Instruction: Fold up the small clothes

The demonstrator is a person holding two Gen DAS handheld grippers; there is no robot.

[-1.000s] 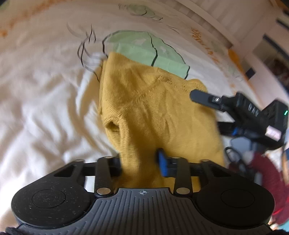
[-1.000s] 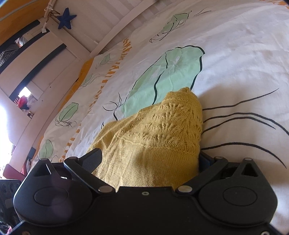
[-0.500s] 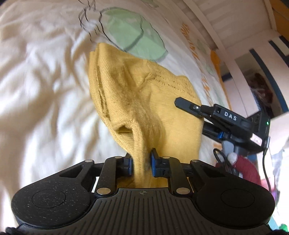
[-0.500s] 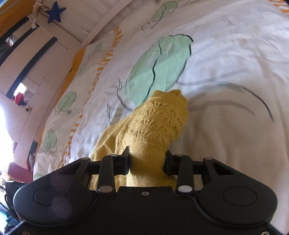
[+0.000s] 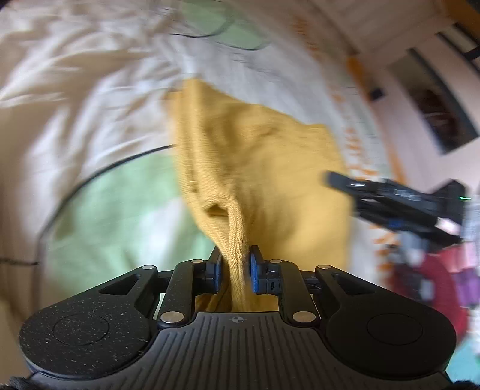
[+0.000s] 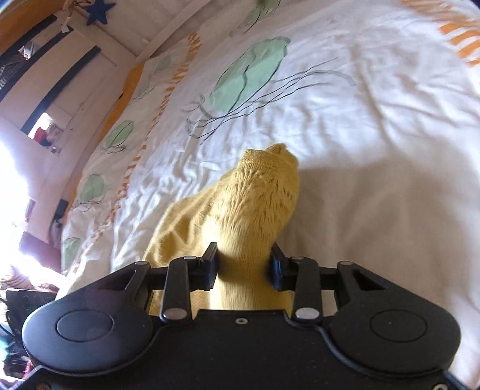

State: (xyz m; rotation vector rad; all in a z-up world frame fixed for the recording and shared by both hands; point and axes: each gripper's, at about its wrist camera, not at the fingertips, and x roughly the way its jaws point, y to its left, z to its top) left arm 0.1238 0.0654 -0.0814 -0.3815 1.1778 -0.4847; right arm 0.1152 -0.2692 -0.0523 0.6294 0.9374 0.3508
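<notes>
A mustard-yellow knitted garment hangs bunched between my two grippers above the bed cover. My left gripper is shut on a narrow rolled edge of it. In the left wrist view, blurred by motion, a finger of the right gripper reaches in at the garment's right side. In the right wrist view the lacy-knit end of the garment sticks out forward and my right gripper is shut on a thick bunch of it. The rest of the cloth droops to the left onto the cover.
The white cover carries green leaf prints and orange dashes. A white wooden bed frame with a blue star runs along the far side. Red and purple items lie beyond the bed's right edge.
Both grippers have closed on the yellow garment, the right from wide open. Both have carried it across the bed, and the cloth now hangs bunched and lifted off the cover.
</notes>
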